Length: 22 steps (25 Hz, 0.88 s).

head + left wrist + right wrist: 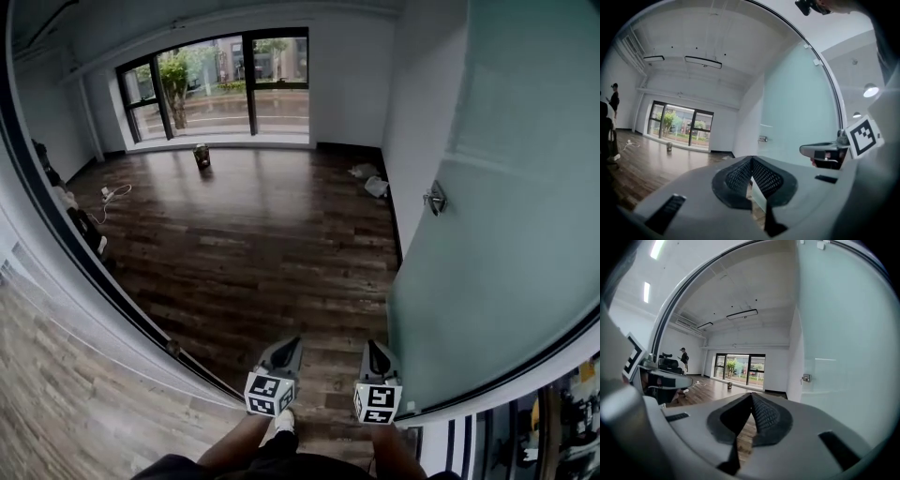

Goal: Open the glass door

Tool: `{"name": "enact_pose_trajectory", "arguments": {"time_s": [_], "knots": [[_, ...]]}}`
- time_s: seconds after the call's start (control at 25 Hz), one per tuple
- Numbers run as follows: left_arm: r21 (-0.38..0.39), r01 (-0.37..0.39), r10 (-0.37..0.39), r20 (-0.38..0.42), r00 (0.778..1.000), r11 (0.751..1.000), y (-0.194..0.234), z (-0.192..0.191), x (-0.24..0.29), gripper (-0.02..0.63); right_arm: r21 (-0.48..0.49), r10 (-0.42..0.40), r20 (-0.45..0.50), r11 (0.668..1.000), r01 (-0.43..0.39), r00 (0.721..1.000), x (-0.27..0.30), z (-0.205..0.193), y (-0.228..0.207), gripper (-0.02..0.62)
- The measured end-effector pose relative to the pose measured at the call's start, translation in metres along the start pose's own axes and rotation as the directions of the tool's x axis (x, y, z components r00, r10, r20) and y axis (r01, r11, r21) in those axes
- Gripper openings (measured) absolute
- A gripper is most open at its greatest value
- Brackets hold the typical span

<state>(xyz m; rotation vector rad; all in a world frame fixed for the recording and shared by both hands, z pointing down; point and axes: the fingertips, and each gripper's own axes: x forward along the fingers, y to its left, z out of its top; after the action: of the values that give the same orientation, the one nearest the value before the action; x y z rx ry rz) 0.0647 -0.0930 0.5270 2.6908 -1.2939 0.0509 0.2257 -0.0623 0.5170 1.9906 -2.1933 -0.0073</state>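
Note:
The frosted glass door (506, 216) stands swung inward at the right, with its metal handle (435, 198) facing the room. My left gripper (292, 342) and right gripper (373, 345) point side by side into the doorway, low in the head view, and neither touches the door. In the left gripper view the jaws (751, 161) are shut with nothing between them; the door (797, 112) and its handle (762, 138) lie ahead to the right. The right gripper (751, 396) is also shut and empty, with the door (843, 333) close on its right and the handle (806, 378) further along.
A dark wooden floor (253, 244) runs to a large window (220, 84). A small can (202, 156) and white bags (373, 183) lie on the floor. The black door frame (103, 272) curves past on the left. A person (683, 357) stands far left by a chair.

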Motion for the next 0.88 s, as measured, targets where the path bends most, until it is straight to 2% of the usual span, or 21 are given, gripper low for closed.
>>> {"name": "enact_pose_trajectory", "arguments": {"time_s": [0.2,0.36,0.52,0.88], "knots": [[0.002,-0.013,0.013,0.001,1.0,1.0,-0.044,-0.011,-0.034,0.006,-0.004,0.028,0.02,1.0,-0.028,0.999,-0.048,-0.008,0.0,0.018],[0.001,-0.031,0.031,-0.011,0.999,1.0,-0.07,-0.023,-0.07,0.006,-0.009,0.026,-0.013,1.0,-0.027,1.0,-0.089,-0.021,0.006,0.018],[0.001,-0.018,0.018,-0.012,1.0,1.0,-0.094,-0.018,-0.092,0.006,-0.025,0.03,-0.022,0.999,-0.031,0.999,-0.119,-0.016,0.007,0.018],[0.008,0.016,-0.016,-0.025,1.0,1.0,-0.103,-0.017,-0.139,0.006,-0.014,0.024,0.035,1.0,-0.024,0.999,-0.153,0.0,0.042,0.018]]}}
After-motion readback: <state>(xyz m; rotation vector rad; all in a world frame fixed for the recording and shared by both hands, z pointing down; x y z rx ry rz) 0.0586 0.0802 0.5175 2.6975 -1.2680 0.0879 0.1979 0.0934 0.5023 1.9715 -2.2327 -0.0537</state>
